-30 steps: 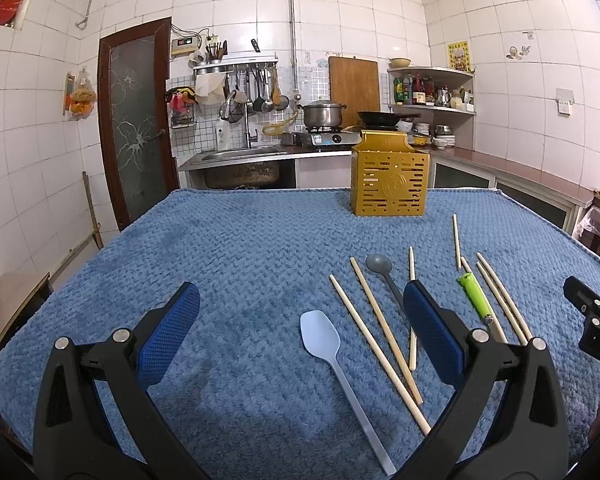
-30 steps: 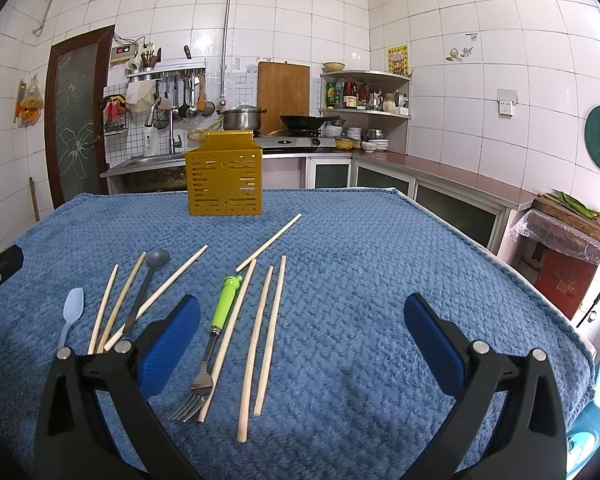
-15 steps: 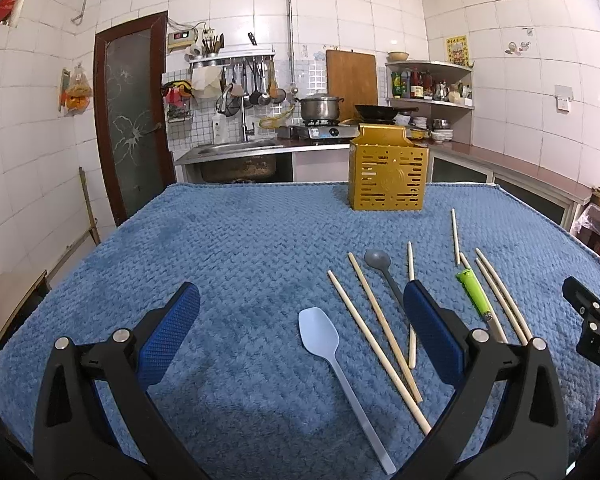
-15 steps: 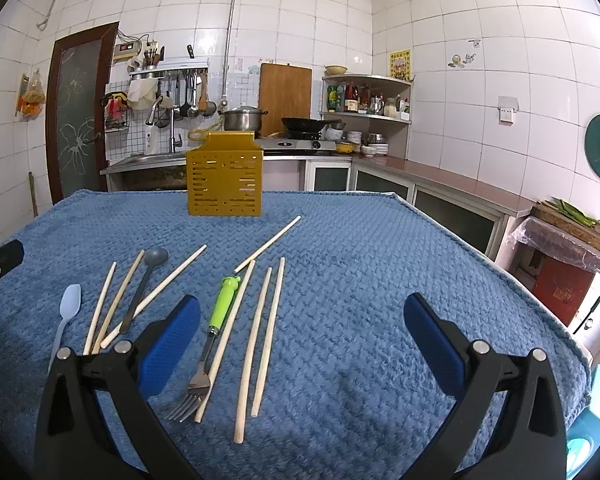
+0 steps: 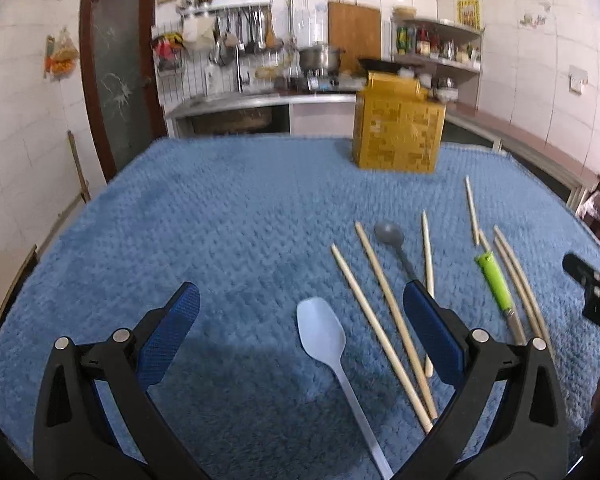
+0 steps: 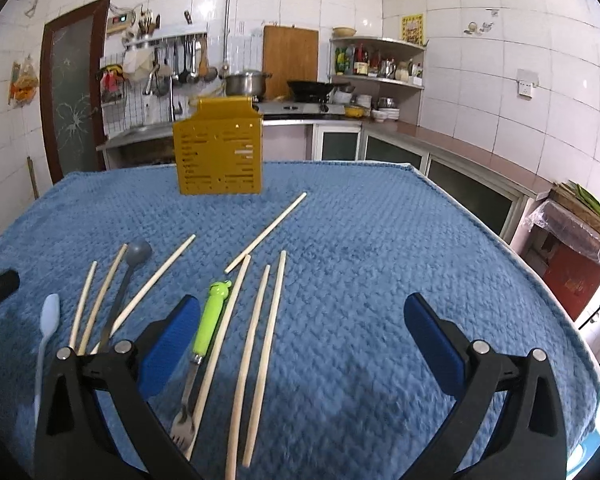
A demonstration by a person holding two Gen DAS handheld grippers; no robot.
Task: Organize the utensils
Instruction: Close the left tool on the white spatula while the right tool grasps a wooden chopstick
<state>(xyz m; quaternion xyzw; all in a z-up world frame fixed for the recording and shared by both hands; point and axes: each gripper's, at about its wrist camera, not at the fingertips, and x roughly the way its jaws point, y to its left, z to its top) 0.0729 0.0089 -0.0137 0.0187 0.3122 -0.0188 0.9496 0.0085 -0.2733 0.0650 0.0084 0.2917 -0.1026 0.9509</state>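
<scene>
Left gripper [image 5: 300, 332] is wide open and holds nothing; it hangs over the blue cloth [image 5: 220, 220]. Right between its fingers lies a pale blue spoon [image 5: 324, 332], bowl pointing away and handle running back toward the gripper's right finger. Just to the right of the spoon lie two chopsticks [image 5: 384, 320], long and slanted the same way, and a grey spoon [image 5: 389, 234] sits a bit farther ahead. Far ahead and to the right stands the yellow holder [image 5: 398, 128]; I cannot tell what is inside it. So the left gripper looks nearest to the pale blue spoon. Right gripper [image 6: 300, 340] is also wide open and empty. Just inside its left finger lies a fork [image 6: 210, 324] with a green handle, prongs toward the gripper, with a chopstick beside it. Two more chopsticks [image 6: 260, 340] lie between the fingers, pointing away. Ahead and to the left stands the yellow holder [image 6: 218, 152].
</scene>
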